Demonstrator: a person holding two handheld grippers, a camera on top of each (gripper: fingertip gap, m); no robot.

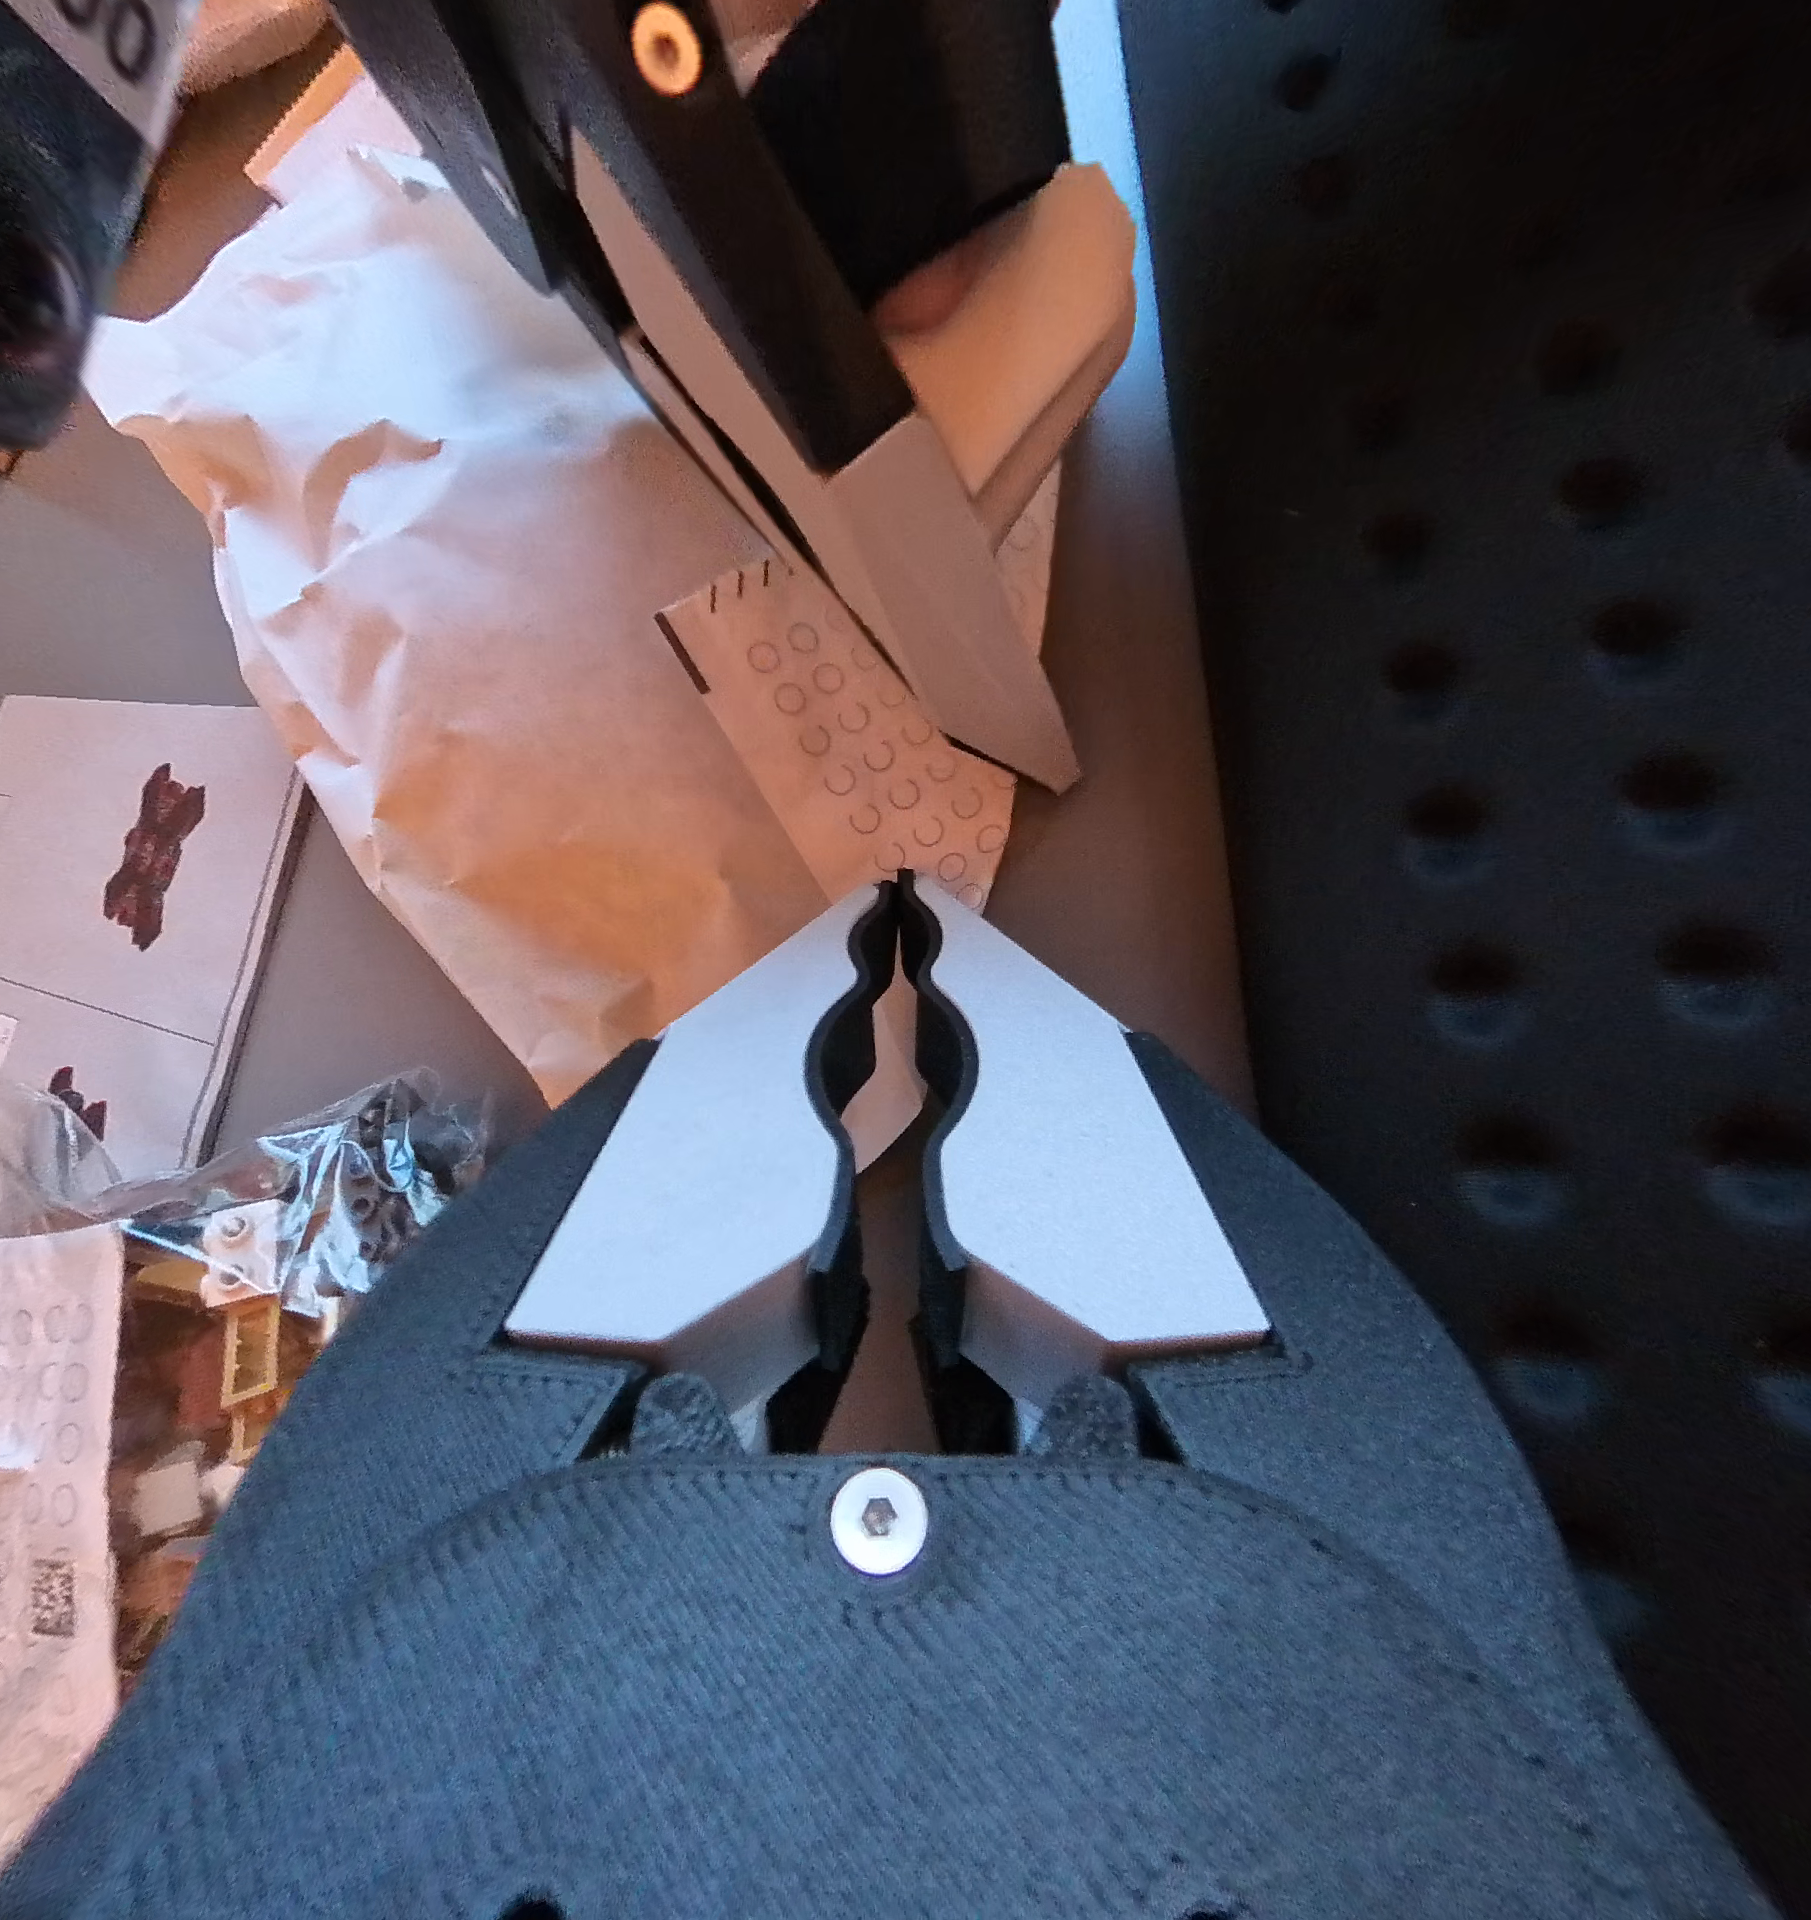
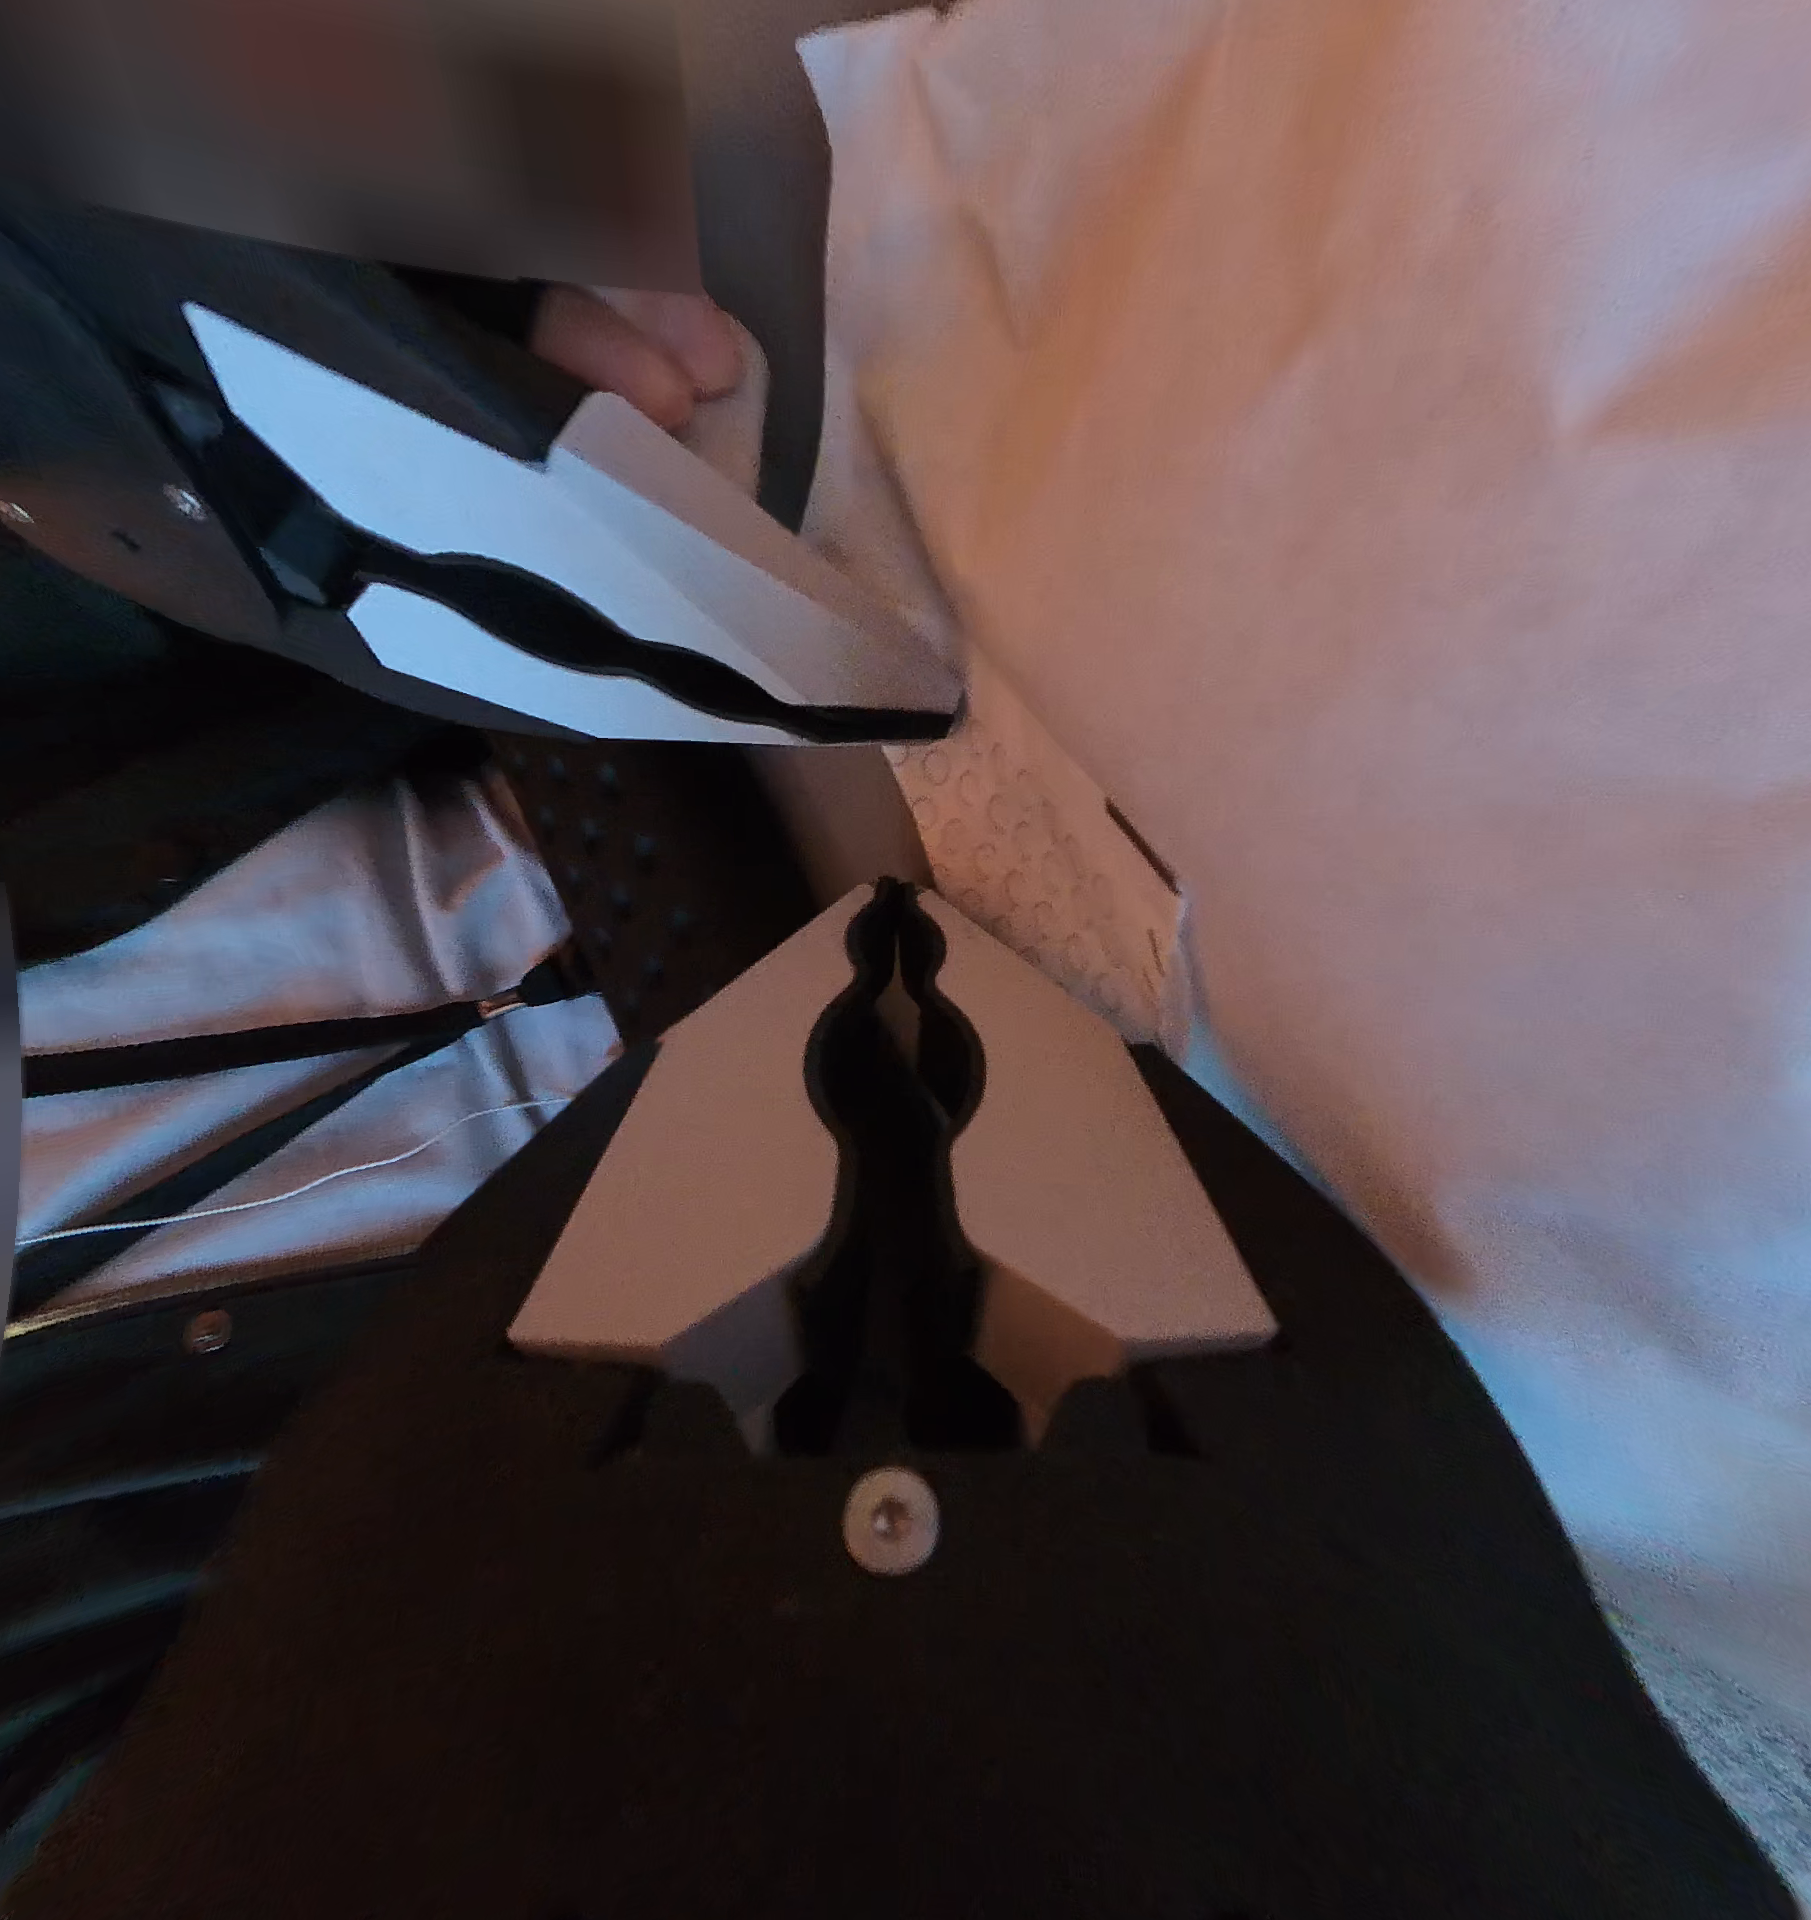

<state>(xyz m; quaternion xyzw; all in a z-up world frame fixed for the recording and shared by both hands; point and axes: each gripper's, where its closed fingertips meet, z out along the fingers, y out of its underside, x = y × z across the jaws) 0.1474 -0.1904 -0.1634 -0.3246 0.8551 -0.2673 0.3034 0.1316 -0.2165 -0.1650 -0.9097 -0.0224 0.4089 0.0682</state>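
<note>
A crumpled white paper bag (image 1: 413,520) lies on the grey table; it fills the right of the right wrist view (image 2: 1400,623). Its end strip (image 1: 859,727), printed with small rings, is held up between both grippers. My left gripper (image 1: 899,883) is shut on the strip's near corner, and paper shows between its jaws. My right gripper (image 2: 893,888) is shut on the same strip (image 2: 1026,862). The right gripper comes in from the top of the left wrist view (image 1: 1046,769). The left gripper shows at the upper left of the right wrist view (image 2: 948,717).
A white instruction booklet (image 1: 122,883) lies at the left. Clear plastic bags (image 1: 361,1153) of small dark bricks and another ring-printed paper bag (image 1: 18,1403) sit at the lower left. A black perforated chair (image 1: 1555,727) stands at the right. A person's light trousers (image 2: 309,935) show beyond. My left and right fingertips are right by each other.
</note>
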